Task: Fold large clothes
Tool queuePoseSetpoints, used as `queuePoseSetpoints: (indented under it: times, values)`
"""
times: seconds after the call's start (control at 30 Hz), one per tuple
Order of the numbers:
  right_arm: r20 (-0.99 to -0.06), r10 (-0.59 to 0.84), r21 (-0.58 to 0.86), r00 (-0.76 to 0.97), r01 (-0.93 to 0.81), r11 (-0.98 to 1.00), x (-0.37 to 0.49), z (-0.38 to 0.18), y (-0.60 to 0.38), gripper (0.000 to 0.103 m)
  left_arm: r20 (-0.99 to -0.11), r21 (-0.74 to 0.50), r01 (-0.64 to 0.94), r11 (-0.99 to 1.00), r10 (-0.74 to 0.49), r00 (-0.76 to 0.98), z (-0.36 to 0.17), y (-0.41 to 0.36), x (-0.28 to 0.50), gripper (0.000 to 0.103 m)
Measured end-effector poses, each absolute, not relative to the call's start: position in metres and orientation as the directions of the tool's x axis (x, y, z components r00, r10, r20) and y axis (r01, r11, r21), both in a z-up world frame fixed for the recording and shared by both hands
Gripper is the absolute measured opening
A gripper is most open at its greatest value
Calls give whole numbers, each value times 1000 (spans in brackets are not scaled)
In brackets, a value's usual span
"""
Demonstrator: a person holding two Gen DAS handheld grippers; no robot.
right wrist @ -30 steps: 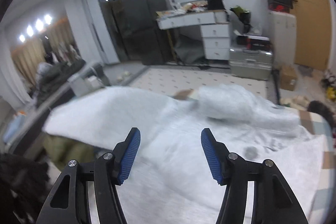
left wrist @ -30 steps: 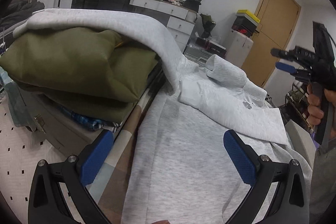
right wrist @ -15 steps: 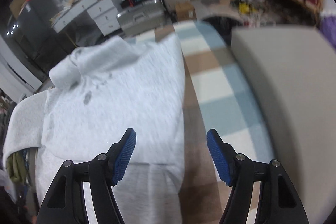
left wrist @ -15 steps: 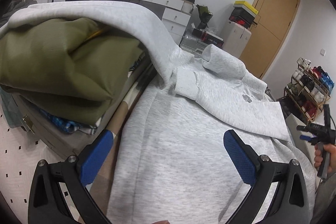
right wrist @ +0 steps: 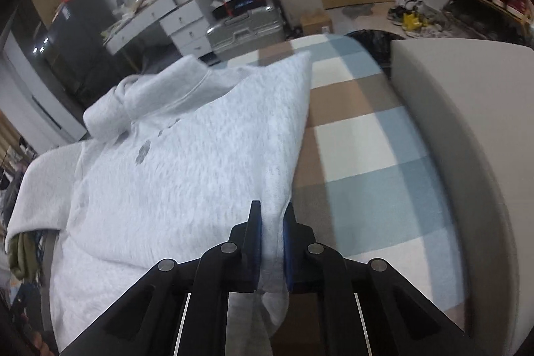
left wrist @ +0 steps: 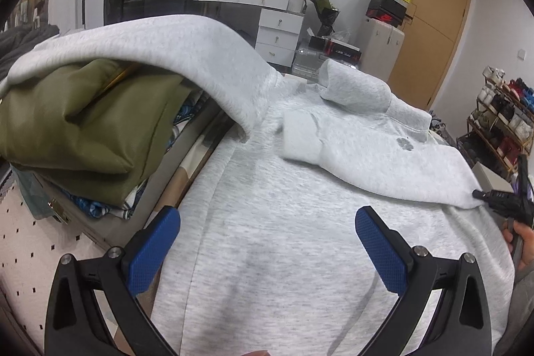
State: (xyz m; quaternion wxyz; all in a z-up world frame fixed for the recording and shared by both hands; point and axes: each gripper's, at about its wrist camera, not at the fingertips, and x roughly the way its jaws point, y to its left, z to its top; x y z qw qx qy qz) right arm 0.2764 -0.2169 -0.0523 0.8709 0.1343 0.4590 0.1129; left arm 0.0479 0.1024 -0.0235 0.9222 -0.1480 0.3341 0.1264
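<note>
Right tongs pinch the sweatshirt's side edge, ready for the next fold.

The one grey sweatshirt [right wrist: 173,175] lies flat ahead of both tongs. The right gripper [right wrist: 272,242] has just closed on its folded edge; the left gripper [left wrist: 267,249] hovers wide open and empty above the hem. Next, I judge, the left needs a matching grip. One olive bundle [left wrist: 86,129] sits left of it.

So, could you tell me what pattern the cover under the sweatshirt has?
Large checks of blue, brown and white on the cover, clearest in the right wrist view.
</note>
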Motion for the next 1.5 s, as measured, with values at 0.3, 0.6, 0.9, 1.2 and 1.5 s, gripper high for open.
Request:
queuePoseSetpoints:
  times: [0.3, 0.6, 0.9, 1.2, 1.5]
  values:
    - [-793, 219, 276, 568, 14, 961, 274, -45, -239, 9, -667, -175, -313, 934, 121, 735, -28, 106, 47, 102]
    - [-783, 144, 213, 605, 43, 976, 258, -15, -247, 35, -664, -201, -324, 924, 115, 739, -30, 129, 38, 102]
    - [-712, 215, 202, 669, -99, 974, 155, 34, -232, 53, -674, -216, -239, 947, 33, 738, -35, 103, 53, 102]
    - [-652, 112, 220, 750, 46, 974, 55, 35, -262, 53, -693, -199, -35, 979, -115, 712, -32, 52, 77, 102]
    - [-654, 225, 239, 723, -84, 967, 45, 10, -194, 60, -812, -6, 70, 998, -46, 581, -66, -3, 100, 102]
